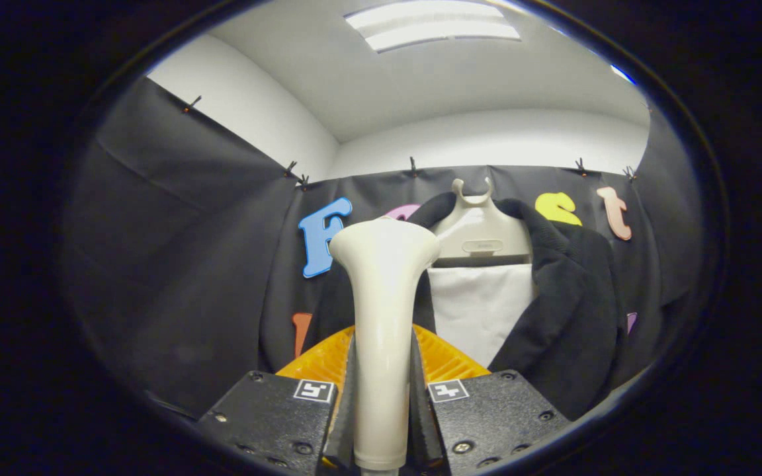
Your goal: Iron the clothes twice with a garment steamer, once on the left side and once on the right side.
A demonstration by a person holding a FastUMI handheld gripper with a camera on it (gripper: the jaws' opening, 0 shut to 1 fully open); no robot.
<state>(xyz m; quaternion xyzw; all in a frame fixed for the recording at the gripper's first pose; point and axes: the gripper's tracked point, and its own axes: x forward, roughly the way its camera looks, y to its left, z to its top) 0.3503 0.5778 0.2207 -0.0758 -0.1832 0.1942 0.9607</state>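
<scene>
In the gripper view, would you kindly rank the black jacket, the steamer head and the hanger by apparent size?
1. Black jacket, largest.
2. Steamer head, held between the tongs; its nearness to the camera inflates it.
3. Hanger, smallest, partly covered by the jacket.

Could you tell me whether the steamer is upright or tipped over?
Upright: the steamer stands vertical, head up, clamped between the gripper fingers.

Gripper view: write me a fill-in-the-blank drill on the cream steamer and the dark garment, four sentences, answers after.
1. The gripper has both fingers pressed on the handle of the cream plastic garment ____.
2. The steamer's flared head points ____.
3. The black fleece jacket hangs on a cream plastic ____, beyond the fingers.
4. Between the jacket's open fronts shows a ____ fabric panel.

Missing words: steamer; upward; hanger; white
</scene>
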